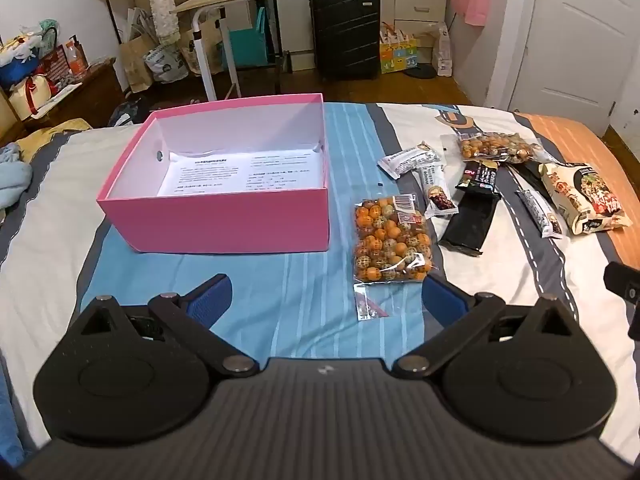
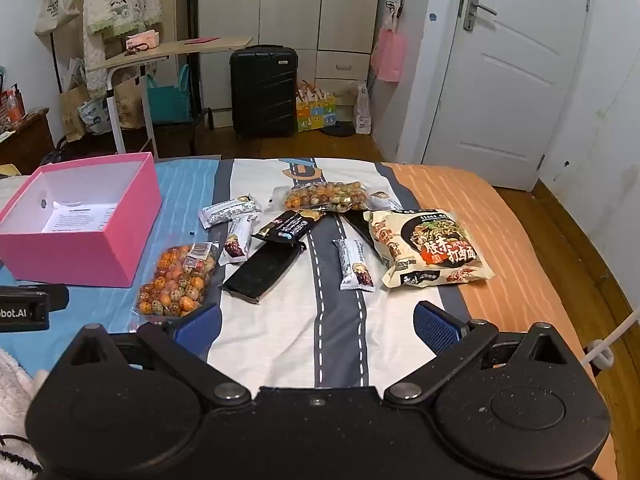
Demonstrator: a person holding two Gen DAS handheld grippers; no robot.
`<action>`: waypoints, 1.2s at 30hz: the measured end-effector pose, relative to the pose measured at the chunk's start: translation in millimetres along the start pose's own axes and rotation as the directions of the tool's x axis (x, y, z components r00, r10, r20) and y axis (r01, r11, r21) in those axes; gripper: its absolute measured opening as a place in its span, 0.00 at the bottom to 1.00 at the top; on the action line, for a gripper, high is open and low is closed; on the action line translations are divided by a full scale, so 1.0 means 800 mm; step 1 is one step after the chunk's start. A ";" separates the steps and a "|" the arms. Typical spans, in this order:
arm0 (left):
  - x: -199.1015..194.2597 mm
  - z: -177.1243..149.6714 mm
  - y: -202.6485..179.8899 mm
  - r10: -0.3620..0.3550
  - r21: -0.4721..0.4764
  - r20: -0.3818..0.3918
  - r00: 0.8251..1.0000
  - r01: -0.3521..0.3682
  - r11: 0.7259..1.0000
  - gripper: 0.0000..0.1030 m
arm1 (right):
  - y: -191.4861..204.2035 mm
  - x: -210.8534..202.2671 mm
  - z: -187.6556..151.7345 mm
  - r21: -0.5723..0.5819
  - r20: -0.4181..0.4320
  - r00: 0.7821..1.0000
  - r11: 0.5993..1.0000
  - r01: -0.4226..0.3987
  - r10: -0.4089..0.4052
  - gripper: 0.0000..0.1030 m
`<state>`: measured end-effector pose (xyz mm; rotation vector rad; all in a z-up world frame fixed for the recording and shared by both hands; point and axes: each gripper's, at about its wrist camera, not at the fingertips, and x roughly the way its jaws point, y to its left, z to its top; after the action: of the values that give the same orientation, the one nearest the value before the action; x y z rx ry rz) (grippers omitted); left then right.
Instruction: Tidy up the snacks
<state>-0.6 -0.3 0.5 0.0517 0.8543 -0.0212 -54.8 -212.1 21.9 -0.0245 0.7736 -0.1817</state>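
Observation:
A pink box (image 1: pixel 224 212) (image 2: pixel 84 252) stands open on the bed, with only a printed sheet inside. Snacks lie to its right: a bag of orange balls (image 1: pixel 390 240) (image 2: pixel 178 280), a second such bag (image 1: pixel 496 147) (image 2: pixel 326 196), white bars (image 1: pixel 412 158) (image 2: pixel 354 266), black packets (image 1: pixel 470 222) (image 2: pixel 262 268) and a noodle pack (image 1: pixel 586 196) (image 2: pixel 434 248). My left gripper (image 1: pixel 326 296) is open and empty, low over the blue stripe in front of the box. My right gripper (image 2: pixel 318 322) is open and empty, short of the snacks.
The bed (image 2: pixel 500 220) ends at a wooden floor on the right. A black suitcase (image 2: pixel 264 90), a side table (image 2: pixel 168 50), bags and a white door (image 2: pixel 508 80) stand beyond the bed. Bedding lies at the left edge (image 1: pixel 12 176).

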 end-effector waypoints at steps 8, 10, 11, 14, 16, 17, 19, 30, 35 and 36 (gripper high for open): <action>0.002 0.002 0.000 -0.058 0.002 0.001 0.998 0.058 0.998 0.98 | -0.009 0.004 -0.001 0.021 -0.012 1.000 1.000 -0.007 0.007 1.00; -0.004 0.000 -0.005 -0.055 0.001 0.016 0.998 0.055 0.998 0.99 | -0.011 0.006 -0.001 0.020 -0.011 1.000 1.000 -0.008 0.008 1.00; -0.005 0.000 -0.005 -0.053 0.002 0.018 0.998 0.053 0.999 0.99 | -0.012 0.003 -0.002 0.028 -0.006 1.000 1.000 -0.004 0.004 1.00; -0.006 0.001 -0.007 -0.039 0.004 0.012 0.999 0.039 0.999 1.00 | -0.014 0.004 -0.003 0.029 -0.004 1.000 1.000 -0.002 0.002 1.00; -0.005 0.001 -0.008 -0.039 0.003 0.005 0.999 0.039 0.999 1.00 | -0.015 0.002 -0.003 0.030 -0.004 1.000 1.000 0.001 -0.001 1.00; -0.004 0.000 -0.006 -0.042 0.001 0.002 0.999 0.042 0.999 1.00 | -0.016 0.001 -0.003 0.030 -0.003 1.000 1.000 0.002 -0.002 1.00; -0.002 0.000 -0.004 -0.047 0.002 -0.003 0.999 0.047 0.999 1.00 | -0.016 0.001 -0.004 0.031 -0.004 1.000 1.000 0.002 -0.002 1.00; -0.003 -0.002 -0.011 -0.054 0.039 -0.001 0.999 0.054 0.998 1.00 | -0.017 0.008 -0.006 0.028 -0.020 1.000 1.000 0.002 -0.001 1.00; -0.003 -0.002 -0.012 -0.053 0.039 -0.002 0.999 0.053 0.998 1.00 | -0.016 0.004 -0.007 0.027 -0.018 1.000 1.000 0.001 -0.001 1.00; -0.003 -0.002 -0.012 -0.054 0.039 -0.002 0.999 0.054 0.998 1.00 | -0.015 0.005 -0.005 0.026 -0.019 1.000 1.000 0.001 0.000 1.00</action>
<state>-3.6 -9.9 1.0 0.0655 0.8563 -0.0883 -56.9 -224.3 17.0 0.0018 0.7900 -0.1926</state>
